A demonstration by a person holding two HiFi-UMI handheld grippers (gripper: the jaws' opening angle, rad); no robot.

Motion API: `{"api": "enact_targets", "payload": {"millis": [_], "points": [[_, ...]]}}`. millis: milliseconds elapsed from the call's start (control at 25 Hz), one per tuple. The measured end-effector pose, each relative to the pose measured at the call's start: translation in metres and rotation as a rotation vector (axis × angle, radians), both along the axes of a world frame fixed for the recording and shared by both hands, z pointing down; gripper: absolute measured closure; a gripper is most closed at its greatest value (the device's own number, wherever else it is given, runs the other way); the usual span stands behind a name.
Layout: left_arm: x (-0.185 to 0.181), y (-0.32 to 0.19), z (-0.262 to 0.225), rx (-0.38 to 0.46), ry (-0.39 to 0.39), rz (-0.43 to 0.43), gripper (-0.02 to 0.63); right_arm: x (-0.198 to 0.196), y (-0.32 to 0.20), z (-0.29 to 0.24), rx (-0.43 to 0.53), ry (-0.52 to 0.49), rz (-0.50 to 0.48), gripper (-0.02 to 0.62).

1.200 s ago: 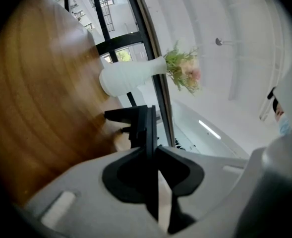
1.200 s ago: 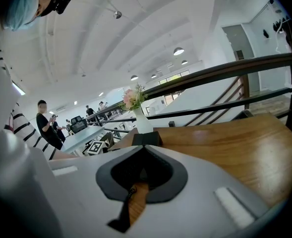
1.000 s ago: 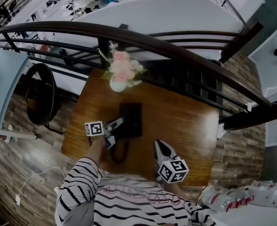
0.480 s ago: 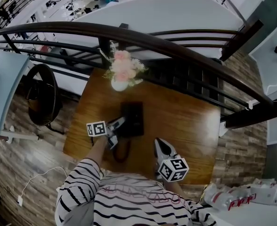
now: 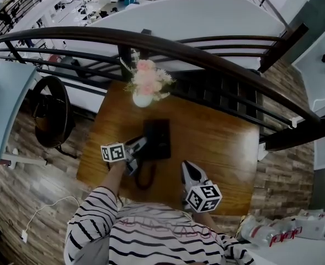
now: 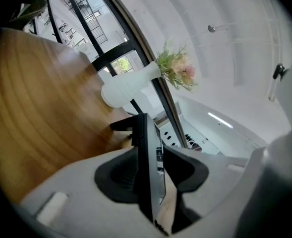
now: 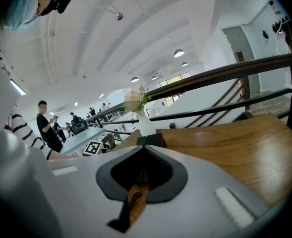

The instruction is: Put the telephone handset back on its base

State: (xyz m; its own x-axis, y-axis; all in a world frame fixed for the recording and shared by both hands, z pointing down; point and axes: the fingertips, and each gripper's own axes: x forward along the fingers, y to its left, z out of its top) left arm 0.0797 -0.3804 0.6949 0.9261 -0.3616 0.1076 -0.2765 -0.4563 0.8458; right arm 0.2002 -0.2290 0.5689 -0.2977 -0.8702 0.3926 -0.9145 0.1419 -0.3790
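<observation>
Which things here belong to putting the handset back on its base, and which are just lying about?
Job: handset, between the opening jaws of the left gripper; telephone base; cord.
Lying about: vase of flowers; right gripper, shut and idle; railing.

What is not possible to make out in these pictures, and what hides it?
Head view: whether the handset sits fully on the telephone base; both are black and small, and the left hand-held gripper, jaws opening around the handset, covers part.
Left gripper view: what lies behind the handset; it fills the middle.
Right gripper view: most of the telephone base; the right hand-held gripper covers it.
</observation>
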Motion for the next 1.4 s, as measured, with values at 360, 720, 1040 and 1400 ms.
{"api": "enact_targets", "payload": {"millis": [360,720,1040,1400], "points": [[-0.016,0.015,-0.036,0.152,-0.071,0.011,0.433,-0.013,0.005,-0.006,0.015,0.005,-0.001,0.595],[-0.044,0.051,-0.081,0.331,-0.141,0.053,0.448,-0.038,0.017,-0.023,0.057,0.008,0.012,0.595],[-0.075,0.083,-0.126,0.441,-0.121,0.06,0.512,-0.062,0.035,-0.032,0.08,0.018,0.046,0.595],[-0.113,0.128,-0.17,0.556,-0.109,0.11,0.584,-0.094,0.06,-0.04,0.119,0.011,0.1,0.595]]}}
